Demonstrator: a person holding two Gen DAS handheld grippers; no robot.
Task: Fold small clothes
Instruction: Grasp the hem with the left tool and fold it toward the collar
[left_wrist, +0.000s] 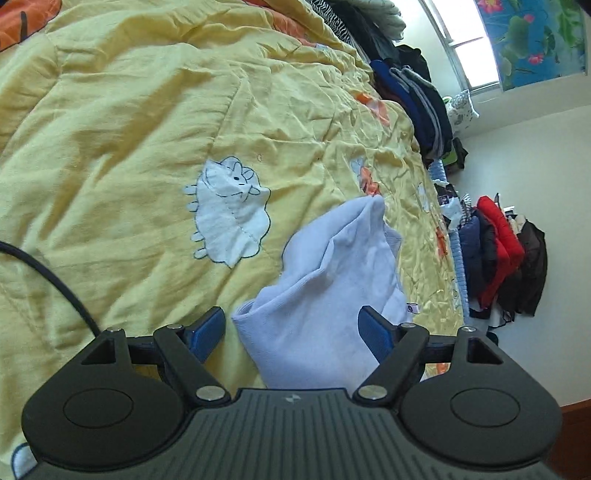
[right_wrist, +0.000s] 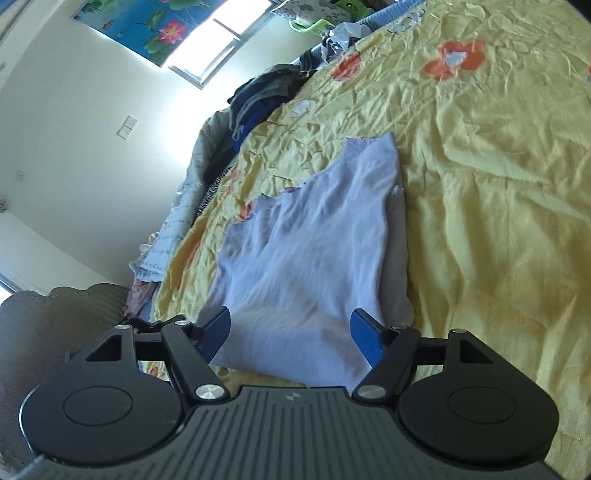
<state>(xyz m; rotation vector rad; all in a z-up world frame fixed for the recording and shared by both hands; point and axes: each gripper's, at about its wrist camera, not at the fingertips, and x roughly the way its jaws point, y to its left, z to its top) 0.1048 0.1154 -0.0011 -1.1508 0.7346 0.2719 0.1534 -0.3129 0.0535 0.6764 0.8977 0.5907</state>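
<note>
A small pale lilac garment (left_wrist: 328, 280) lies bunched on the yellow bedspread (left_wrist: 129, 147), its near edge between the blue pads of my left gripper (left_wrist: 293, 328). The left jaws stand wide apart and grip nothing. In the right wrist view the same garment (right_wrist: 306, 251) lies flatter on the bedspread (right_wrist: 498, 184), with a notched ribbed edge at its far end. My right gripper (right_wrist: 291, 332) is open, its blue pads on either side of the garment's near end, not pinching it.
A white sheep patch (left_wrist: 229, 210) is sewn on the spread left of the garment. Piles of dark, blue and red clothes (left_wrist: 495, 251) line the bed's far side. A black cable (left_wrist: 48, 273) crosses the left. A dark wooden bed frame (right_wrist: 44, 314) is at lower left.
</note>
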